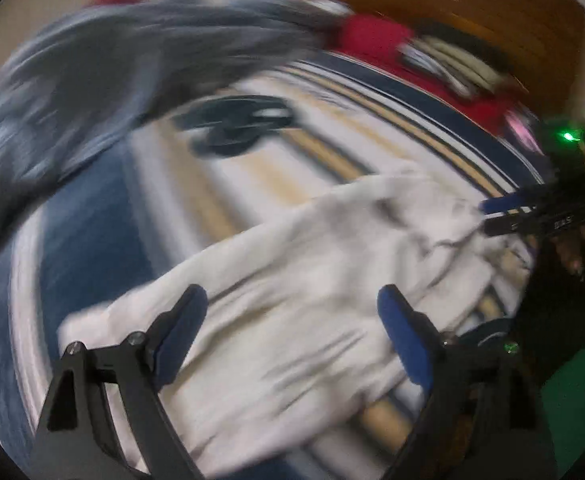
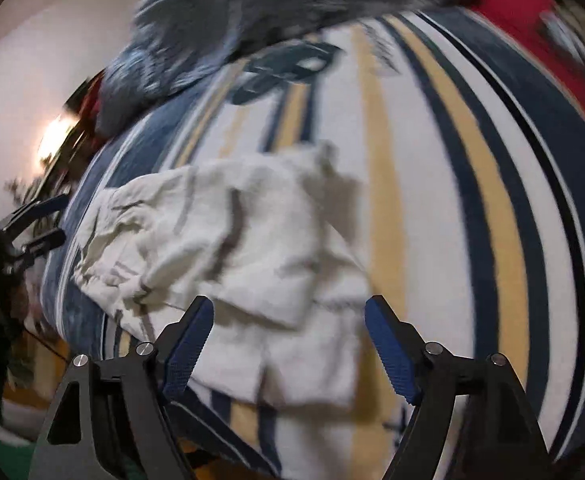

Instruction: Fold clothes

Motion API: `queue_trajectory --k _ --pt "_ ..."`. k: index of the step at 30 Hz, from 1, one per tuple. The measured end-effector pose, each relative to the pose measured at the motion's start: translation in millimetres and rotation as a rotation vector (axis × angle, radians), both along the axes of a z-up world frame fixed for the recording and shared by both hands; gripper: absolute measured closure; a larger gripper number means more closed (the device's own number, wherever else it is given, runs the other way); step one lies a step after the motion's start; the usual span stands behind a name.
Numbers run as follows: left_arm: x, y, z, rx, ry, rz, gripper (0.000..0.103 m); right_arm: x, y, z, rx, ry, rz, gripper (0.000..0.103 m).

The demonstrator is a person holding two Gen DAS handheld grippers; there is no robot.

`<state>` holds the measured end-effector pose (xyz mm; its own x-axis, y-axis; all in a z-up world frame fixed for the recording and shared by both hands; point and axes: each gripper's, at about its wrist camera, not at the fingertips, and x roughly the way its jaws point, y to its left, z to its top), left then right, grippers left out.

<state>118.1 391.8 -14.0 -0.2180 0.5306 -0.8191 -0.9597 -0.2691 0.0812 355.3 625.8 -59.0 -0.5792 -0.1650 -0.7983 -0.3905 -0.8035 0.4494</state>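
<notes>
Cream cotton shorts (image 2: 228,248) lie folded on striped blanket (image 2: 432,200); both grippers, left gripper (image 1: 292,336) and right gripper (image 2: 290,344), gape empty; grey garment pile (image 1: 112,72) seems left.

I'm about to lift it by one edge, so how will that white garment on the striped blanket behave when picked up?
The white garment looks creased and folded over itself, so it will probably hang limp and unfold rather than keep its shape. It seems thin, so likely light. On the blanket, a push would probably bunch it up rather than slide it.

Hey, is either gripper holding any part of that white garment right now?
No. The left gripper and right gripper both stand open above the white garment, with nothing between their fingers.
</notes>
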Motion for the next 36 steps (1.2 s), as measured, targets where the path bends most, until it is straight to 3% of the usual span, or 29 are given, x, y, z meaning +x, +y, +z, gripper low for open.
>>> queue_trajectory --k 4,6,8,11,13,17,19,20,21,22,23,24,26,30,33,36 --pt "-1.0 106.1 -20.5 -0.107 -0.013 -0.24 0.016 24.9 16.1 -35.6 -0.165 0.022 -0.138 0.024" --pt "4.2 145.7 -30.3 -0.183 -0.06 -0.386 0.016 31.9 14.6 -43.3 -0.226 0.061 -0.19 0.024" --pt "11.7 173.8 -39.0 -0.239 -0.045 -0.471 0.016 32.0 10.2 -47.2 -0.259 0.102 -0.212 0.024" --pt "25.6 205.9 -57.0 -0.324 -0.051 -0.606 0.016 30.0 7.1 -53.9 -0.273 0.14 -0.245 0.022" --pt "32.0 216.0 -70.4 -0.375 -0.081 -0.652 0.017 28.2 4.5 -53.7 -0.262 0.163 -0.24 0.013" --pt "45.8 225.0 -102.3 -0.451 -0.112 -0.734 0.023 23.7 -1.7 -52.2 -0.213 0.177 -0.221 0.013" --pt "44.3 221.7 -105.9 -0.421 -0.133 -0.743 0.023 22.6 -5.1 -53.2 -0.191 0.177 -0.228 0.014" --pt "42.4 219.6 -106.0 -0.399 -0.142 -0.742 0.029 20.1 -8.2 -51.0 -0.163 0.166 -0.224 0.017" --pt "37.9 217.9 -104.3 -0.381 -0.169 -0.73 0.034 16.2 -11.6 -49.4 -0.132 0.147 -0.211 0.032" --pt "31.6 216.4 -101.6 -0.366 -0.206 -0.71 0.048 11.2 -13.7 -49.9 -0.122 0.126 -0.198 0.06" --pt "25.3 214.9 -98.9 -0.35 -0.243 -0.69 0.069 7.0 -13.8 -51.8 -0.138 0.114 -0.193 0.077" --pt "19.3 211.6 -94.5 -0.329 -0.272 -0.669 0.076 4.0 -13.3 -54.1 -0.16 0.108 -0.192 0.09" --pt "8.7 201.1 -82.4 -0.28 -0.317 -0.636 0.089 -0.1 -16.1 -48.3 -0.171 0.129 -0.188 0.091" --pt "-19.6 166.2 -38.9 -0.126 -0.378 -0.585 0.09 -22.1 -44.9 0.4 -0.106 0.226 -0.073 0.091" --pt "-70.9 105.1 10.0 0.051 -0.446 -0.482 0.09 -54.4 -81.0 42.3 -0.062 0.297 0.073 0.091" --pt "-115.6 45.6 33.0 0.149 -0.464 -0.369 0.089 -90.2 -123.2 74.8 -0.032 0.344 0.229 0.091"
